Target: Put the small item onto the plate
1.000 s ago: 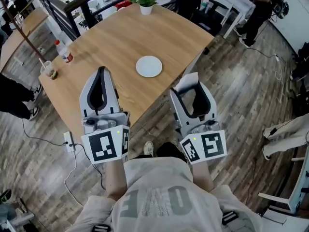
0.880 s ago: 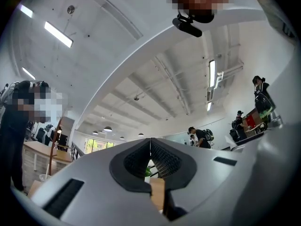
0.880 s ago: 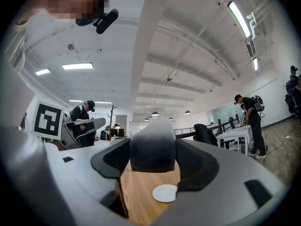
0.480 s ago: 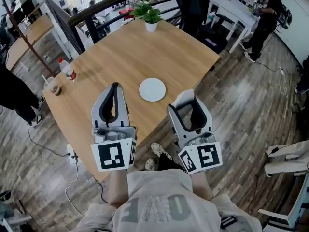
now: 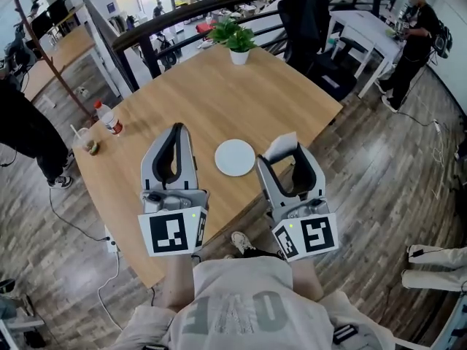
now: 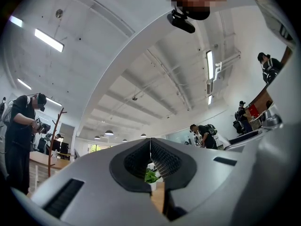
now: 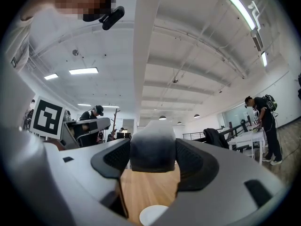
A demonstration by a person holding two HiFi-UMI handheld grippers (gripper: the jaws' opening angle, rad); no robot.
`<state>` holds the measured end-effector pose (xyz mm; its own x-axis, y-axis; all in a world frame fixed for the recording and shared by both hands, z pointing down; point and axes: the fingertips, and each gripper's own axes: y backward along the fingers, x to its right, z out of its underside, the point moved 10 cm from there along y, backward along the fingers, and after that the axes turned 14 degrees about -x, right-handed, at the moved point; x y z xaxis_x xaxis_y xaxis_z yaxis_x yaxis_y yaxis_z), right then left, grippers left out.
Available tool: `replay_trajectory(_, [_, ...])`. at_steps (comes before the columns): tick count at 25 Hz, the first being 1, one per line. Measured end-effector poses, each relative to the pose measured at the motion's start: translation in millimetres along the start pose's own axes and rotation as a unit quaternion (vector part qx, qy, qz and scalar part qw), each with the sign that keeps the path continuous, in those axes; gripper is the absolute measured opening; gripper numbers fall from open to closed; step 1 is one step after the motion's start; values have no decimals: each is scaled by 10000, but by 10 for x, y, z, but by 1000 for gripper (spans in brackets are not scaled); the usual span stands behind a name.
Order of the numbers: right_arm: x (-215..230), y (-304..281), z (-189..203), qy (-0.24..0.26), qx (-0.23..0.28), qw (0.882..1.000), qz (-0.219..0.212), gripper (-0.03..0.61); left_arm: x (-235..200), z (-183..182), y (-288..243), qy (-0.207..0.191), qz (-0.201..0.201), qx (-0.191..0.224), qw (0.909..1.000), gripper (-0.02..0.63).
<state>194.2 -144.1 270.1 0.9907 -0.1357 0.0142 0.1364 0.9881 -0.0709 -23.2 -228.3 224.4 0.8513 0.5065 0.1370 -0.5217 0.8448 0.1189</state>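
A round white plate [image 5: 235, 157] lies on the wooden table [image 5: 219, 93], near its front edge. My right gripper [image 5: 286, 146] hovers just right of the plate, shut on a small white and grey item [image 5: 280, 145]. In the right gripper view that item [image 7: 152, 147] fills the gap between the dark pads, and the plate [image 7: 153, 215] shows below it. My left gripper [image 5: 176, 128] hangs over the table just left of the plate, its jaws shut with nothing in them. The left gripper view looks upward, the left gripper [image 6: 150, 147] closed against the ceiling.
A potted plant [image 5: 238, 41] stands at the table's far edge. A bottle [image 5: 109, 118] and a cup [image 5: 87, 143] sit at its left corner. A dark railing [image 5: 146, 28] runs behind, with a draped chair [image 5: 306, 13] and people standing on both sides.
Both grippers have come forward over the table's front edge, closer to the plate, which now lies between them. Their jaws stay as they were.
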Motion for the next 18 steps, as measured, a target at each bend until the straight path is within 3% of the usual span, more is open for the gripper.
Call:
replay_trajectory(12, [267,-404,8,265,-282,9992,-114,304,75,139,-260,30,-23,-214,9998,9])
replay_trajectory(18, [371,-841,132,514,-891,9945,-199,304,25,375,-283,129,-190,-502,9985,9])
